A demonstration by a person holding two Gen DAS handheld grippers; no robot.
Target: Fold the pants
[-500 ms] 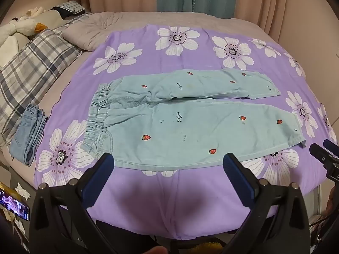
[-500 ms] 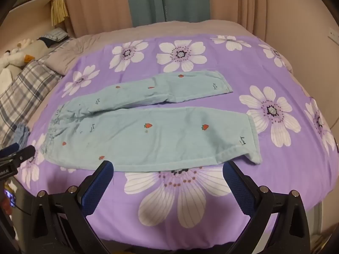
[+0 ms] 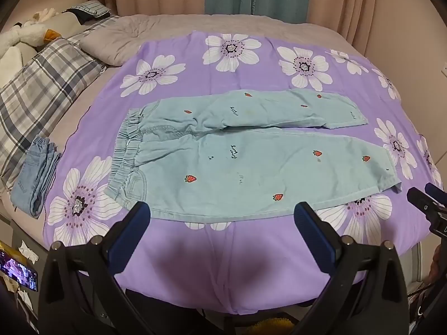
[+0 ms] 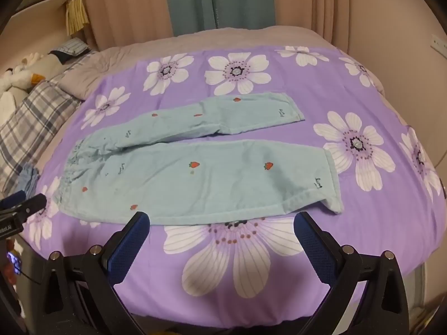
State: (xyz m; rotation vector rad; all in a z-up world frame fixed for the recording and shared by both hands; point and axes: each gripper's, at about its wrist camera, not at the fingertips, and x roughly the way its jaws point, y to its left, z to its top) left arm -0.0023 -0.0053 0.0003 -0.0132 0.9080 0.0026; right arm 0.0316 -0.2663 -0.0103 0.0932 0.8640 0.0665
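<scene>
Denim stack (image 3: pixel 35 176) beside purple sheet (image 3: pixel 251 55), plaid pillow (image 3: pixel 36 95)

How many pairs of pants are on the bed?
2. The light blue strawberry pants lie spread flat in the middle of the purple flowered sheet. The folded denim pair sits at its left edge, beside the plaid pillow. More could be hidden.

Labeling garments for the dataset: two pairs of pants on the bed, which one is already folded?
The blue denim pants at the bed's left edge, a compact folded bundle beside the plaid pillow. The mint strawberry-print pants lie flat, both legs spread.
</scene>
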